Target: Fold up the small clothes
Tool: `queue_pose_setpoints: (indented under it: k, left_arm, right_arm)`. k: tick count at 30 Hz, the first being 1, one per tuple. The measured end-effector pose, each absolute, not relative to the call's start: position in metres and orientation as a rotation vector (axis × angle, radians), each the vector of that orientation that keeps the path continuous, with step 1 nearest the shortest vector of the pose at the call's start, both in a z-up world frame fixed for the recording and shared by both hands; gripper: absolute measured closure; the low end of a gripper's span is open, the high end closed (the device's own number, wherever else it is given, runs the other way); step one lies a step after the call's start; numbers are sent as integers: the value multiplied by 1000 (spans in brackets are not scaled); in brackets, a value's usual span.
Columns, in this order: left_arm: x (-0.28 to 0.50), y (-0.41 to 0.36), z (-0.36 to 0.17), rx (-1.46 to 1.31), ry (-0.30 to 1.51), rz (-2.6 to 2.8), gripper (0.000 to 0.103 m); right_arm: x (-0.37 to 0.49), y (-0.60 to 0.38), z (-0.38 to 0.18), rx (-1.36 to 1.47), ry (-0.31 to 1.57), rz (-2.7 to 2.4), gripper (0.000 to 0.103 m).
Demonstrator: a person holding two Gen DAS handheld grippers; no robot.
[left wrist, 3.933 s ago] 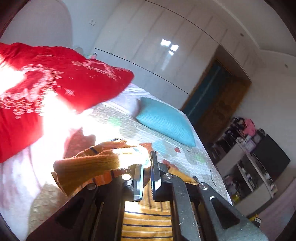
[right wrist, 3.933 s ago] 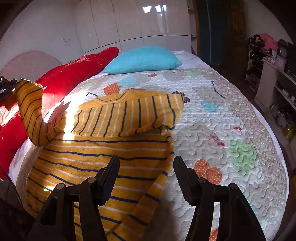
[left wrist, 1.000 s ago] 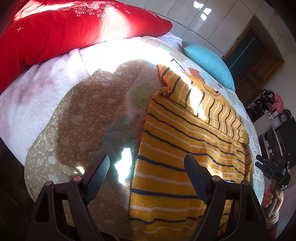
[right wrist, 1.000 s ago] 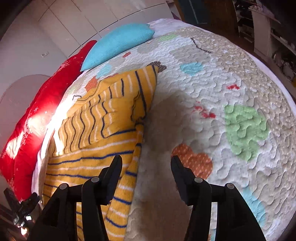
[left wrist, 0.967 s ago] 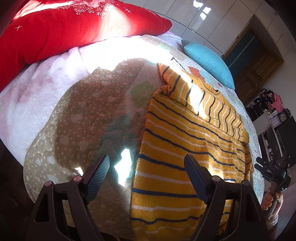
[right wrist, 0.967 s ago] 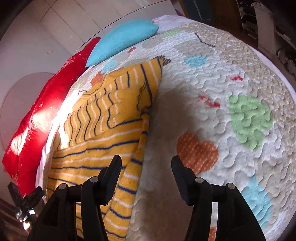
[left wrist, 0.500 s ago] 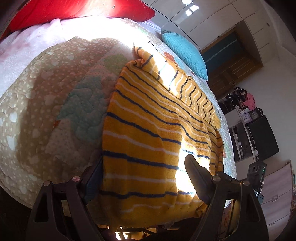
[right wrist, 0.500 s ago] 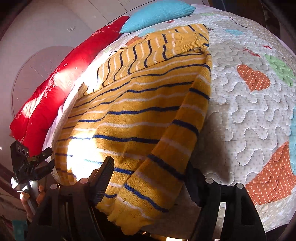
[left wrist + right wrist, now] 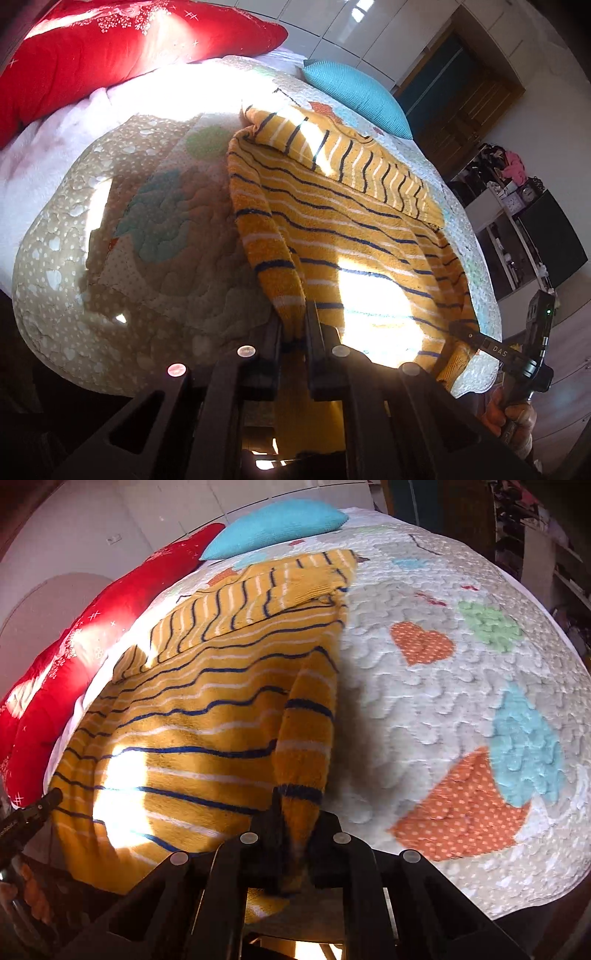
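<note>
Gripping risk: each hand-held gripper pinches only a narrow bit of hem, so thick knit could slip out of 1 side if the lift is uneven, leaving the fold crooked.
Drag risk: the sweater (image 9: 343,236) may pull the quilted bedspread (image 9: 122,236) along or bunch up, judging by the soft surface underneath.
Sleeve risk: the 2 sleeves folded across the chest could slide off once the bottom edge is carried toward the collar.
Left hand-held gripper (image 9: 293,332): jaws closed tight on the near left corner of the hem, fabric between them.
Right hand-held gripper (image 9: 295,834): jaws closed on the near right corner, fabric pinched there too.
Sweater look: mustard yellow, fuzzy, with dark blue and white stripes; sunlit patches on it.
Sweater place: flat on the bed, hem at the near edge, collar toward the blue pillow (image 9: 354,96) and red cushion (image 9: 110,51).
</note>
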State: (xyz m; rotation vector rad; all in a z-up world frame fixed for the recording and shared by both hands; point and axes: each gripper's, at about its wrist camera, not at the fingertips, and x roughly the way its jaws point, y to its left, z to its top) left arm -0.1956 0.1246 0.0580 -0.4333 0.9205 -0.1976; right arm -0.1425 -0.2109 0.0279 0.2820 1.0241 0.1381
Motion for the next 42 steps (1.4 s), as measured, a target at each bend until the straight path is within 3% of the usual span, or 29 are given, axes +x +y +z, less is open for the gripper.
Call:
queue_pose_setpoints:
  k: [10, 11, 12, 13, 14, 15, 16, 21, 35, 37, 39, 41, 42]
  left_arm:
    - [-202, 120, 43, -446, 987, -147, 93]
    - [-202, 123, 45, -448, 976, -139, 89]
    - [-204, 125, 47, -445, 967, -127, 77]
    - [-207, 127, 49, -440, 953, -112, 70]
    - [-208, 128, 52, -429, 935, -92, 56]
    - [-210, 129, 55, -412, 914, -69, 46]
    - [-212, 128, 57, -394, 893, -51, 44]
    - [-209, 126, 53, -375, 892, -55, 30]
    - [-205, 93, -6, -554, 1043, -258, 30]
    - [-207, 87, -7, -553, 1048, -253, 41]
    - [-207, 85, -9, -524, 1068, -216, 90]
    - [-210, 88, -8, -545, 1063, -200, 91]
    - [-212, 89, -6, -557, 1055, -199, 92]
  right_arm:
    - [-185, -283, 15, 448, 1008, 115, 96]
    - [-187, -286, 15, 475, 995, 127, 95]
    - [-189, -289, 15, 502, 986, 137, 93]
    - [-191, -290, 15, 523, 978, 141, 81]
    - [-193, -290, 15, 542, 964, 149, 61]
    - [-195, -289, 15, 558, 945, 160, 51]
    - [-197, -288, 16, 569, 922, 168, 41]
    - [-195, -270, 14, 551, 914, 218, 39]
    - [-188, -232, -3, 452, 1011, 252, 33]
    - [-188, -229, -5, 447, 1029, 252, 33]
    - [-189, -227, -7, 448, 1045, 243, 43]
    - [-189, -227, -10, 453, 1067, 236, 83]
    - [-189, -226, -10, 467, 1077, 259, 87]
